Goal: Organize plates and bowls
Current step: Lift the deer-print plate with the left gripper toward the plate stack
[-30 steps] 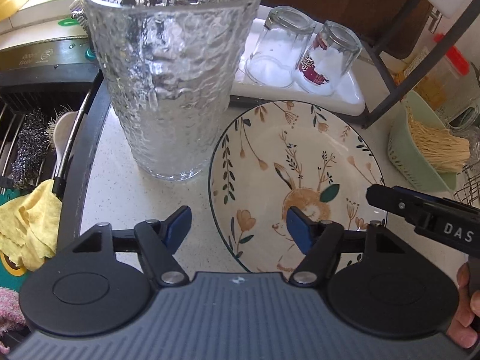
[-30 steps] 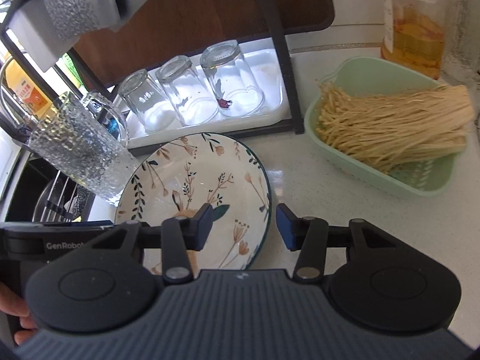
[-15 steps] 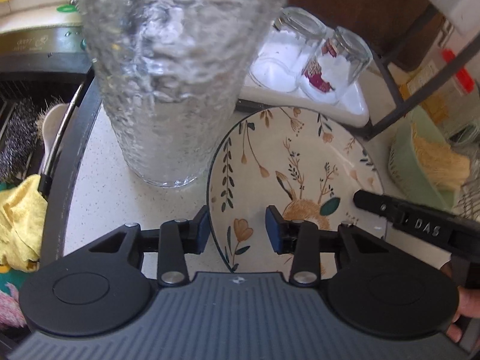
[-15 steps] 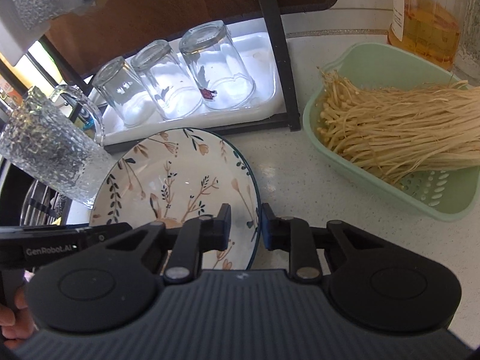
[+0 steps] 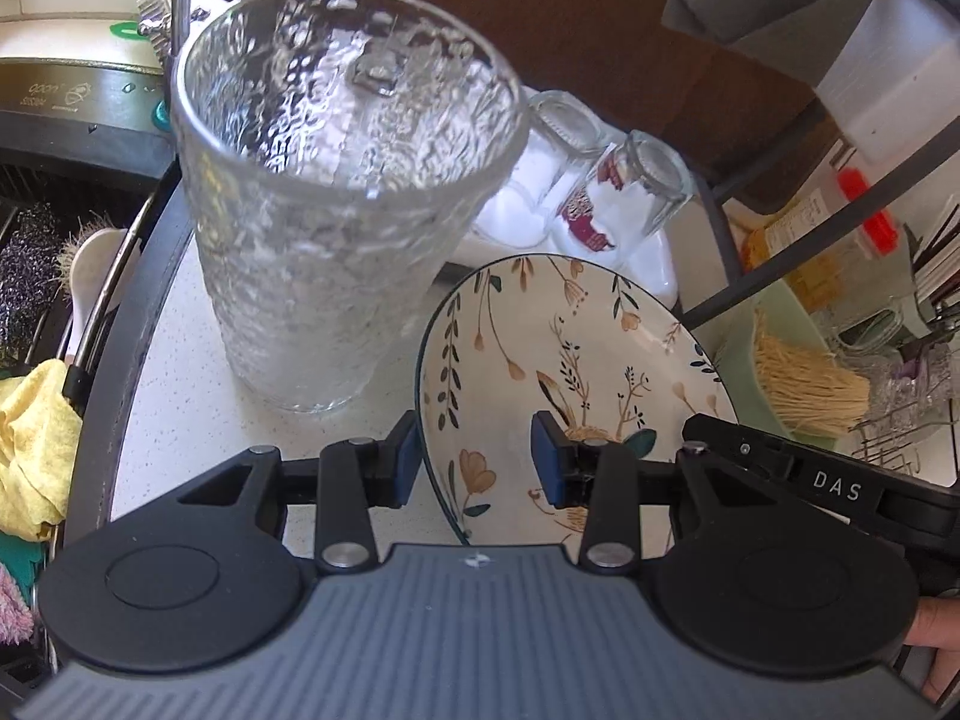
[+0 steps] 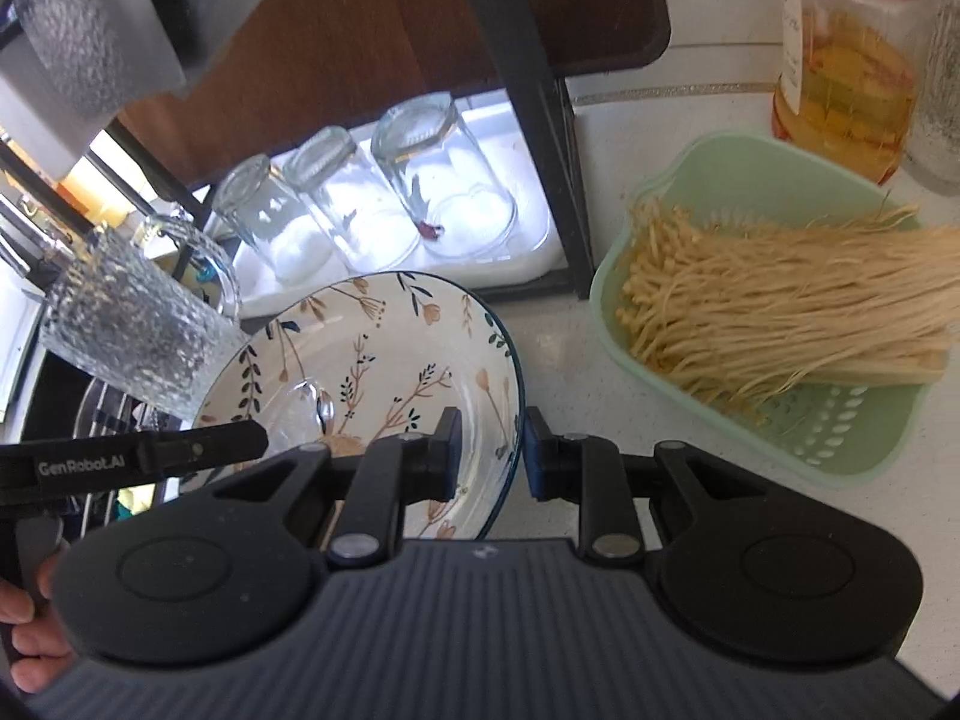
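White speckled counter (image 5: 180, 420) carries the floral bowl (image 5: 576, 360), just beside the textured glass (image 5: 336, 228). Both the left gripper (image 5: 474, 465) and right gripper (image 6: 486, 450) have jaws clenched on opposite rims, likely sharing its weight for a level lift.

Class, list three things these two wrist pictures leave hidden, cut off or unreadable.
1. Near edge of the floral plate: both wrist views, covered by the gripper bodies.
2. Contents of the red-lidded jar: right wrist view, motion blur; label unreadable.
3. What stands behind the textured glass: left wrist view, the rippled glass distorts it.
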Available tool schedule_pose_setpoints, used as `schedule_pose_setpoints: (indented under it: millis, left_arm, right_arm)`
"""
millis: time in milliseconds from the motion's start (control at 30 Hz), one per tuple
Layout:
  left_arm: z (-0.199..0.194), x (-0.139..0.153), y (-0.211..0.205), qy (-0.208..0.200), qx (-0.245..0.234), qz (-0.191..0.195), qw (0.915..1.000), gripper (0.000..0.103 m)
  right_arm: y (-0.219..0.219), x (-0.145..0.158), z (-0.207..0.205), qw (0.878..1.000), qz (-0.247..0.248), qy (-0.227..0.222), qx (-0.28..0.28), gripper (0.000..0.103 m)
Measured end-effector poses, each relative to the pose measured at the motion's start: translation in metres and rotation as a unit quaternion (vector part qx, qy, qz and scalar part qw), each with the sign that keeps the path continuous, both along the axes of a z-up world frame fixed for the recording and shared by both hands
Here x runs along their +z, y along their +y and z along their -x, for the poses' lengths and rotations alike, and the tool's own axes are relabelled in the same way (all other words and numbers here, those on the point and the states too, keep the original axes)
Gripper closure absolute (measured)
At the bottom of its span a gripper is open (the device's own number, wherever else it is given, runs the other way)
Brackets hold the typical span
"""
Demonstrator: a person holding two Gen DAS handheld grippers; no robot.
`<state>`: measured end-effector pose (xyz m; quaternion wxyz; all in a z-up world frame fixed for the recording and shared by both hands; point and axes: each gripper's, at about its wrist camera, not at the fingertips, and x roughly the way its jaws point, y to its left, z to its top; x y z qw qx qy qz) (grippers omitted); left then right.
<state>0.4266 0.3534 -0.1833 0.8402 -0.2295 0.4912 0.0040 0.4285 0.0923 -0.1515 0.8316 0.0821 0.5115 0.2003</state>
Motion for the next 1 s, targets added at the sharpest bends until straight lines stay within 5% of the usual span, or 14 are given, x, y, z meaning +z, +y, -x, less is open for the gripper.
schedule_pose_setpoints:
  millis: [700,1000]
  left_arm:
    - [0.04,0.059,-0.021,-0.036,-0.034,0.007,0.9987,0.058]
    - [0.071,0.063,-0.043,-0.031,-0.062,0.0,0.9976,0.058]
  right_arm:
    - [-0.031,0.039,0.052,0.999,-0.038,-0.017,-0.035,0.078]
    - [-0.048,0.052,0.082,0.998,-0.039,-0.028,-0.039,0.078]
